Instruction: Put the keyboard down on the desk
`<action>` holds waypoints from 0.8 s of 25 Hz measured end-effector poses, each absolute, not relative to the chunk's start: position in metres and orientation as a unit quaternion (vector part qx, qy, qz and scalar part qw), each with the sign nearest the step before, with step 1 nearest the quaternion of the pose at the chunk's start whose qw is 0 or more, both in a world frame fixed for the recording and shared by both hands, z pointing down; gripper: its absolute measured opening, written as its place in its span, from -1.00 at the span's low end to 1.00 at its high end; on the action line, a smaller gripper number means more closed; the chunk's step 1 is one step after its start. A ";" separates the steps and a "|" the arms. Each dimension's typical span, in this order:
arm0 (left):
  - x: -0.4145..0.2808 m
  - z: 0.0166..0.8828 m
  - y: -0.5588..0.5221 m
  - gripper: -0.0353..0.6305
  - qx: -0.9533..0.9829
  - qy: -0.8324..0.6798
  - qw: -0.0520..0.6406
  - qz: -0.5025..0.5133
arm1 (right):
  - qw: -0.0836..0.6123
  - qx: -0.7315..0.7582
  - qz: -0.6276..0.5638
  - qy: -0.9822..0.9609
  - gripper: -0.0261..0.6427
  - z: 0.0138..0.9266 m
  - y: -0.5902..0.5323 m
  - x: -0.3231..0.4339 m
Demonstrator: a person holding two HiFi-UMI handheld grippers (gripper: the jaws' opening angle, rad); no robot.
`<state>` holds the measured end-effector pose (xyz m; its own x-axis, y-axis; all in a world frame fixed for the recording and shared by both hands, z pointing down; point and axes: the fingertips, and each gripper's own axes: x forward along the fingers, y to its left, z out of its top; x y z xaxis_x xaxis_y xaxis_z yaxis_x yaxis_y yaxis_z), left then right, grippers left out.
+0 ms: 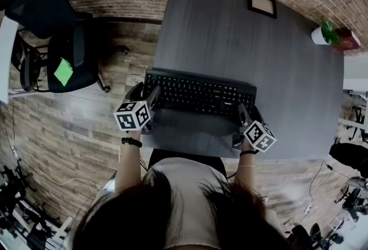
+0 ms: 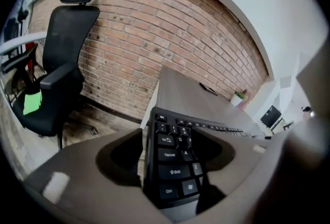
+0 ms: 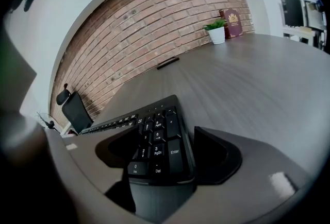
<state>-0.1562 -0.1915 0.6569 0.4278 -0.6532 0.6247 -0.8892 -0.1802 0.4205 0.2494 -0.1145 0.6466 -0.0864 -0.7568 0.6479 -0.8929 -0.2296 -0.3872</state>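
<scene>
Currently the keyboard (image 1: pixel 198 93) lies flat on the desk (image 1: pixel 241 42), in the near-left part of the top, long side running left to right and keys up. Its left end sits right at the desk's left edge, and may overhang it a little. I cannot settle that from the head view.

Left gripper (image 1: pixel 145 93): jaws spread wide. The left gripper view shows the Ctrl/Shift end of the keyboard between them, with a dark gap on either side, so the pads are not pressing on it. The floor shows just beyond the left jaw, which fits the end lying at the table edge.

Right gripper (image 1: pixel 248 115): jaws likewise wide. The number-pad end lies between them, clear of the right-hand jaw. On the left side the gap is narrower but I read no contact.

One gripper at each short end makes sense. A long, thin board carried from both ends stays level and does not twist, and it can be lowered flat. With the board bearing on the desk and neither gripper clamped, I judge the put-down itself done.

What remains, as I judge it, is to draw both grippers back toward me, along the jaws' own line, so no pad drags the ends sideways.

Noted around: a black office chair (image 1: pixel 69 59) on the floor to the left, a small picture frame (image 1: pixel 261 3) at the far side of the desk, and a potted plant (image 1: pixel 325 33) at the far right. All are well apart from the keyboard.
</scene>
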 end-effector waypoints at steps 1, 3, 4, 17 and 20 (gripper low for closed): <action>-0.157 0.655 -0.193 0.10 0.755 -0.516 0.373 0.155 | 0.088 0.679 0.397 -0.612 0.00 0.645 -0.115 0.252; -0.156 0.651 -0.195 0.10 0.761 -0.513 0.366 0.153 | 0.095 0.686 0.383 -0.611 0.00 0.642 -0.117 0.254; -0.156 0.651 -0.195 0.10 0.763 -0.511 0.366 0.153 | 0.094 0.685 0.383 -0.613 0.00 0.642 -0.119 0.253; -0.160 0.628 -0.201 0.10 0.770 -0.524 0.332 0.148 | 0.093 0.678 0.363 -0.632 0.00 0.626 -0.129 0.255; -0.157 0.614 -0.207 0.10 0.777 -0.525 0.316 0.142 | 0.087 0.679 0.345 -0.642 0.00 0.612 -0.136 0.255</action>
<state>-0.1573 -0.2071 0.6141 0.4082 -0.7264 0.5529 -0.9062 -0.2491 0.3417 0.2550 -0.1358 0.6119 -0.0630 -0.8118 0.5805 -0.9322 -0.1599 -0.3248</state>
